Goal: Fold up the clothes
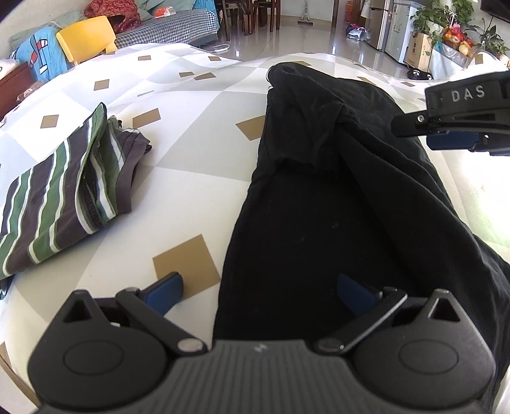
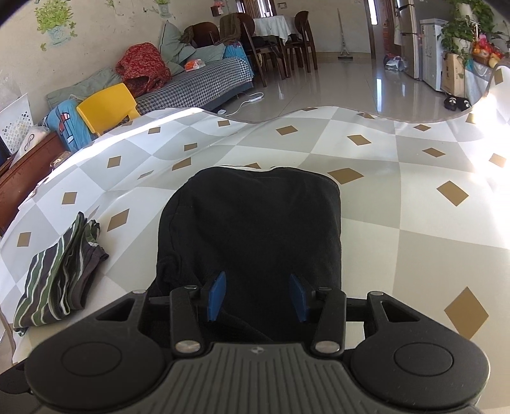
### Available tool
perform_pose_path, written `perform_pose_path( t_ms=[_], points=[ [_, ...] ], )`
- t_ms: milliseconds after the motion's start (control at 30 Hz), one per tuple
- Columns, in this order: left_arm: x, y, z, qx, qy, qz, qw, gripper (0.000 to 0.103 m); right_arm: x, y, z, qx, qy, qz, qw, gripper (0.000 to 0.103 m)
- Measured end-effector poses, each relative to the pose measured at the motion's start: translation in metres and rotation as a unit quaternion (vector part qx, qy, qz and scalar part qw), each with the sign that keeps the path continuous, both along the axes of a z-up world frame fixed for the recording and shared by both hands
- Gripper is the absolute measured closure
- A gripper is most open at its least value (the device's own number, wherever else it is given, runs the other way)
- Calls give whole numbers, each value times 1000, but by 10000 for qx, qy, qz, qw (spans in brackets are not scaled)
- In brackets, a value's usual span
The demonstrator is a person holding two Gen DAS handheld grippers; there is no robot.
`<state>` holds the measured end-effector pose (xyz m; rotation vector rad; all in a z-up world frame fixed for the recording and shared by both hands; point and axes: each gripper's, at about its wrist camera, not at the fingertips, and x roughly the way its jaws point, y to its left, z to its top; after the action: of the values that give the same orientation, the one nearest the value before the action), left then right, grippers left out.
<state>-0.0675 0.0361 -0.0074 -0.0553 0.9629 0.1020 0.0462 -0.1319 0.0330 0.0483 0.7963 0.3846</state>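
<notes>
At the upper left of my view a yellow chair (image 2: 106, 106) is standing just behind the checked tablecloth (image 2: 398, 197), and beside it a houndstooth sofa (image 2: 197, 84) is carrying a red bundle (image 2: 143, 68). Dark dining chairs (image 2: 302, 35) are crowding a table at top centre, while potted plants (image 2: 462, 28) are leaning over a fridge (image 2: 408, 35) at upper right.
</notes>
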Motion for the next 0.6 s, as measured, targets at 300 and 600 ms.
perform_pose_path(
  t_ms=[300,600],
  points=[
    [7,-7,-2,32,-76,80,9999,0,-14,-43,0,50,320,-622,9975,59],
    [14,-15,-4,44,-140,136,9998,0,-31,-82,-2,-53,528,-971,9939,59]
  ],
)
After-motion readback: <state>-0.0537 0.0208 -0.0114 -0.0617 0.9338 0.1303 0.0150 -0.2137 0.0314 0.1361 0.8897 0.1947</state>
